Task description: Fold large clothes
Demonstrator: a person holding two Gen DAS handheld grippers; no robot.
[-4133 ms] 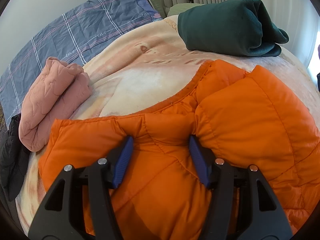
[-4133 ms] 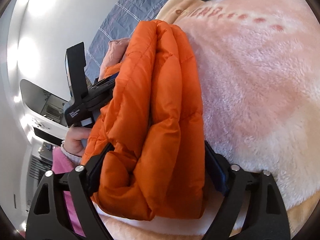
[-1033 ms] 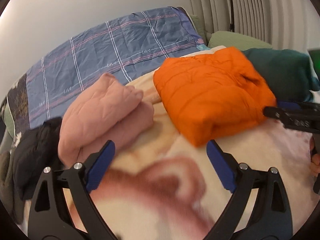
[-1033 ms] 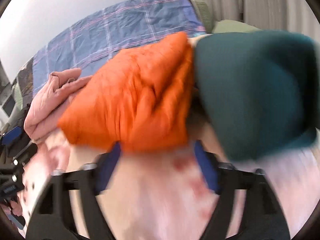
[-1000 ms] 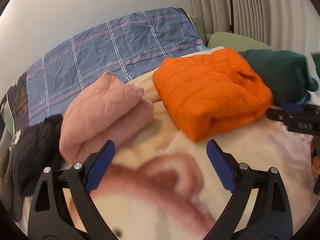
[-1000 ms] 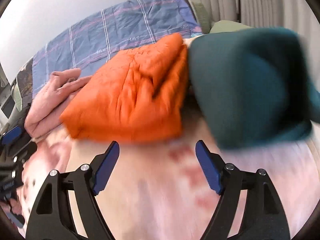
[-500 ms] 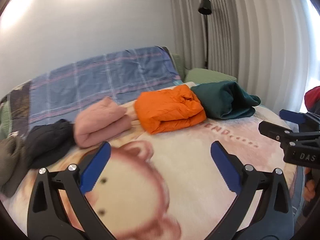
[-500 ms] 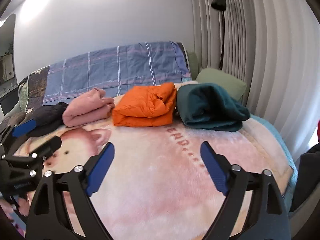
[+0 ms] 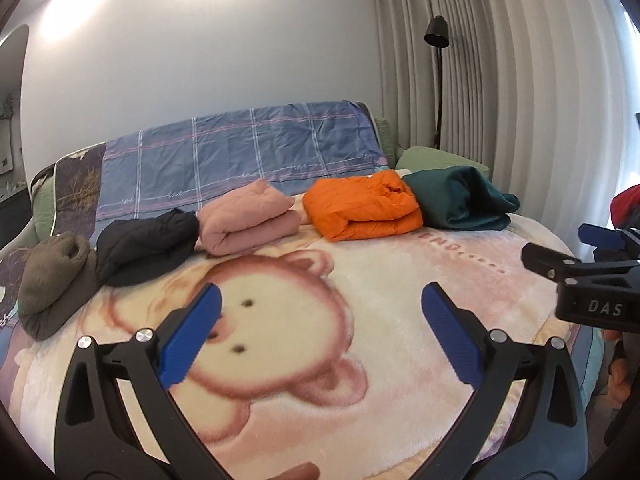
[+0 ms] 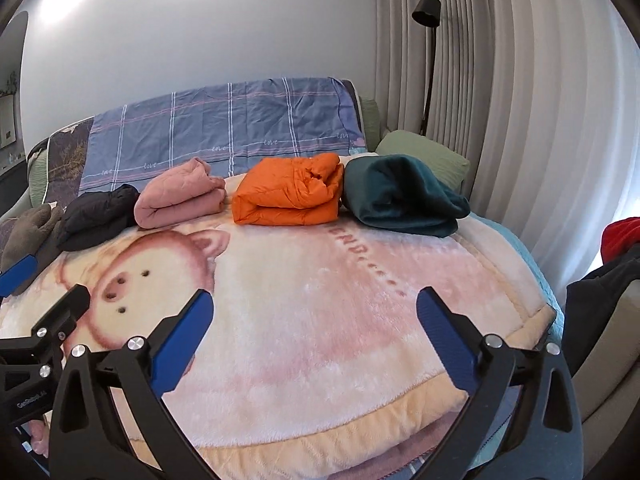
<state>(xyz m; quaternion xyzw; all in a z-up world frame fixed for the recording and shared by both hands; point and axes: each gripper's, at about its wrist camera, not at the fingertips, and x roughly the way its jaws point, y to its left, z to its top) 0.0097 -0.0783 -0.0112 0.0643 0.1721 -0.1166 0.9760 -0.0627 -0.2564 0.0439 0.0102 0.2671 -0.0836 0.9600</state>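
With both the left tool [image 9: 318, 332] and the right tool [image 10: 314, 334], whose jaws have just been opening, spread wide and empty, the folded orange jacket [image 10: 290, 192] well ahead could slump open if nudged.

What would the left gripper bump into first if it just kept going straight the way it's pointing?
Probably the bear-print blanket on the bed. The left gripper is open, holds nothing and tilts downward, so it would likely meet bare blanket before reaching the orange jacket in the folded row, though the fisheye view makes depth uncertain.
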